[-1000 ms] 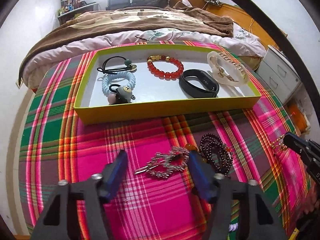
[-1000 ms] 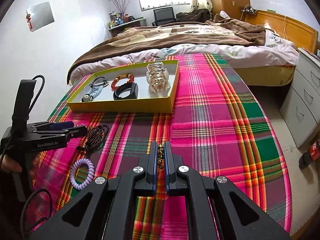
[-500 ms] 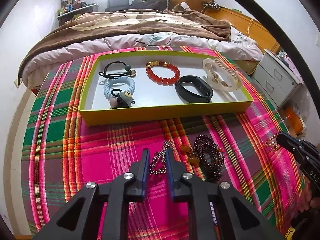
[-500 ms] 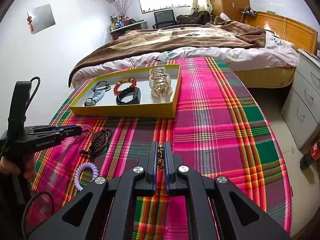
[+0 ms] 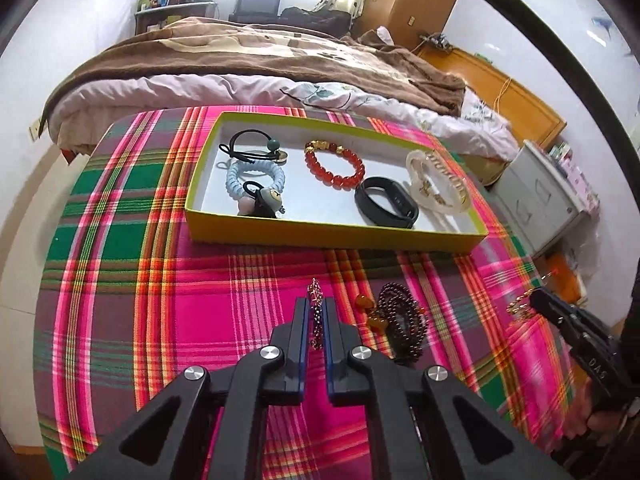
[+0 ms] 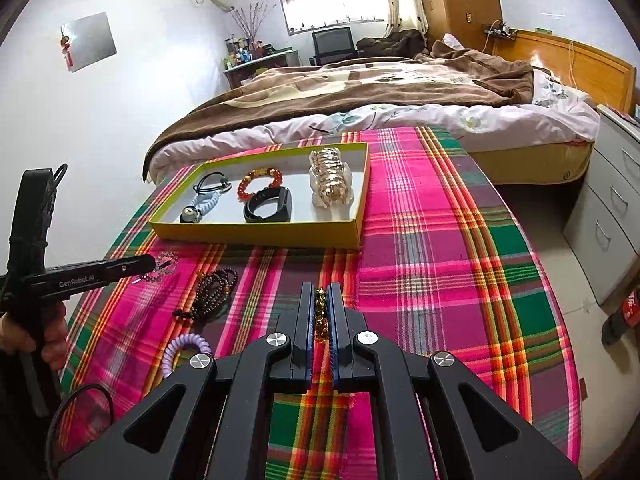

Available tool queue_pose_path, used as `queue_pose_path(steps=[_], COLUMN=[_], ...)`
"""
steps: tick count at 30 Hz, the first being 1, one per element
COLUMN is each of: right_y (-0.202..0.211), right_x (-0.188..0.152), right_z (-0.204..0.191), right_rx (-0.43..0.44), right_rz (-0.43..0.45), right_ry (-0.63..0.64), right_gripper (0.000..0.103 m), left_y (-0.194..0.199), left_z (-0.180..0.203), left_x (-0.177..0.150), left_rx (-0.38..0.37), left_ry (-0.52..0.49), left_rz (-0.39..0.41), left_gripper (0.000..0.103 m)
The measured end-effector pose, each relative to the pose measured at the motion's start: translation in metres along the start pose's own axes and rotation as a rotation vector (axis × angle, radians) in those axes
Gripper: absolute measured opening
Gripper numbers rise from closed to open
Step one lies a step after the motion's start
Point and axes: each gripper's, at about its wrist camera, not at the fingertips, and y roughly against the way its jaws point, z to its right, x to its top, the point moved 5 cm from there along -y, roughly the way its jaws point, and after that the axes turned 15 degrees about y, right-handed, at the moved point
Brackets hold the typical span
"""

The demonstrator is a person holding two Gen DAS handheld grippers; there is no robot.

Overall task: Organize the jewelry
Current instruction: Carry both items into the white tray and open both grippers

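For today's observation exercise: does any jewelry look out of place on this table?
Yes. A dark bead strand and a purple coil hair tie lie loose on the plaid cloth, outside the yellow tray that holds the other pieces.

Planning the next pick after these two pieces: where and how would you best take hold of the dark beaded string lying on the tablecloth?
Probably the dark beaded string is best gripped across its bunched loops near the middle, coming from above. It lies flat in a long heap on the plaid tablecloth, so pinching several strands crosswise there should lift it whole. Its amber beads sit at one end and look too smooth and round to grip.
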Motion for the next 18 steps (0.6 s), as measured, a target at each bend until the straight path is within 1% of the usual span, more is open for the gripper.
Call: queue_pose_path(steps=[2,6,12,18], right_y=[0.001,0.004,0.006,0.001], right_x=[0.005,0.018,0.046,0.073], right_z=[-0.001,-0.003,-0.009,-0.015], right_rx=[0.003,0.010,0.024,0.048], right_rz=[0.008,0.032,0.072,0.098], right_ry=[0.002,0.011,0.028,0.055], right_gripper=[0.006,0.006,0.006,0.006], left_y=[0.002,0.009,0.022,0.029], left_z=[-0.001,0.001,0.008,0.017], left_x=[0.003,0.011,0.028,0.052], left_rx=[-0.017,-0.019,-0.029,-0.058], left_ry=[0.023,0.035,0.027,0.027], left_rz=[0.000,0.024,0.058,0.085], left_gripper=[0.006,0.006,0.006,0.006])
